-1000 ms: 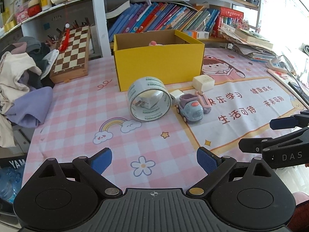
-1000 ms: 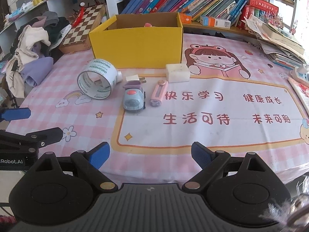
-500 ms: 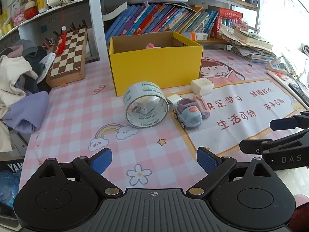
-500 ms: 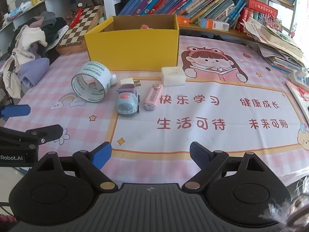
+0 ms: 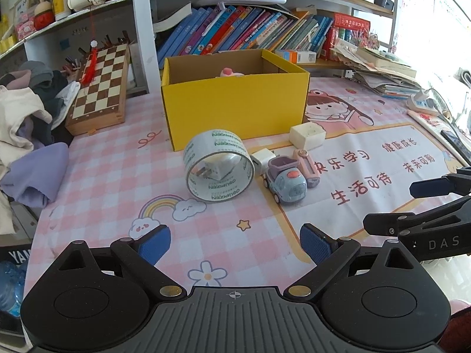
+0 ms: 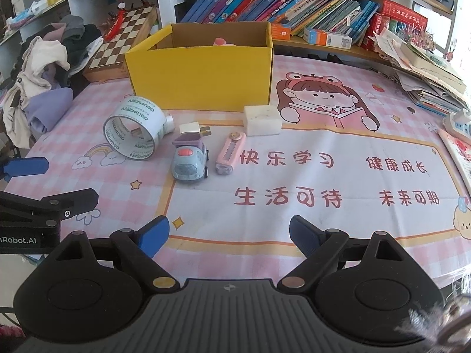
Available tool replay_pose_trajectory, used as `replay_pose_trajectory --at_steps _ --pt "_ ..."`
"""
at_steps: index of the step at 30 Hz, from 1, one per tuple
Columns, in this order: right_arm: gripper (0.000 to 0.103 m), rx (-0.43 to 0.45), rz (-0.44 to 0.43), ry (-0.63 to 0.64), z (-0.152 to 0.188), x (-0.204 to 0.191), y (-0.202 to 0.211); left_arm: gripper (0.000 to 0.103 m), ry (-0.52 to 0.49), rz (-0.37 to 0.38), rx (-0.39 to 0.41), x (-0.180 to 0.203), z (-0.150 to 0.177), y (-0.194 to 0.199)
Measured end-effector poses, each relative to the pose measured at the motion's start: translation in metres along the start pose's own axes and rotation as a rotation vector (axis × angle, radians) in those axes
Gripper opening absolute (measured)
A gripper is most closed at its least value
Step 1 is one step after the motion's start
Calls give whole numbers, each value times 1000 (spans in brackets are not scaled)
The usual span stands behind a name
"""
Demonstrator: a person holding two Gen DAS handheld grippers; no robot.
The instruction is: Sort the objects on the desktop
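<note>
1. the yellow box (image 5: 235, 111) stands open at the back of the pink mat (image 6: 323, 220), and something pink (image 5: 228, 72) already peeks over its rim, so i'd say at least one thing has gone in; what it is i can't make out.
2. most of the sorting looks left to do. the tape roll (image 5: 219, 170) stands on its edge just in front of the box, with a white charger plug (image 6: 191, 128) right beside it.
3. next to those sit the toy truck (image 6: 190, 161) and the pink utility knife (image 6: 231, 153), side by side, nearly touching. the white block (image 6: 262, 116) lies close to the box's front right corner.
4. the left gripper (image 5: 234, 244) hangs low over the near edge of the mat, fingers spread wide, nothing between them.
5. the right gripper (image 6: 229, 235) hovers alongside it, equally splayed and empty-handed.
6. both sit well short of the cluster, so to my eye no pick is under way yet.
</note>
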State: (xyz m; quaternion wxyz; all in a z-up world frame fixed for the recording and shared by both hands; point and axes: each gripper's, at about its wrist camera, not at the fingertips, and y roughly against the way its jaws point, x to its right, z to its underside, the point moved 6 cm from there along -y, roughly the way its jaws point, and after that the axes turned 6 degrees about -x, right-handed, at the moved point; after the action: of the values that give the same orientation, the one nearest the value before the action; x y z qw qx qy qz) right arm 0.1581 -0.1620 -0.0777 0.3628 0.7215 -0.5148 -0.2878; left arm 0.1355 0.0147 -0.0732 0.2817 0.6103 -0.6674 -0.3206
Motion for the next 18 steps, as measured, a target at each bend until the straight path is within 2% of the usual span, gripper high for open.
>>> replay_pose_trajectory --at_steps 18 --pt "89 -24 -5 17 -14 4 -16 96 18 -4 -9 -4 -10 -13"
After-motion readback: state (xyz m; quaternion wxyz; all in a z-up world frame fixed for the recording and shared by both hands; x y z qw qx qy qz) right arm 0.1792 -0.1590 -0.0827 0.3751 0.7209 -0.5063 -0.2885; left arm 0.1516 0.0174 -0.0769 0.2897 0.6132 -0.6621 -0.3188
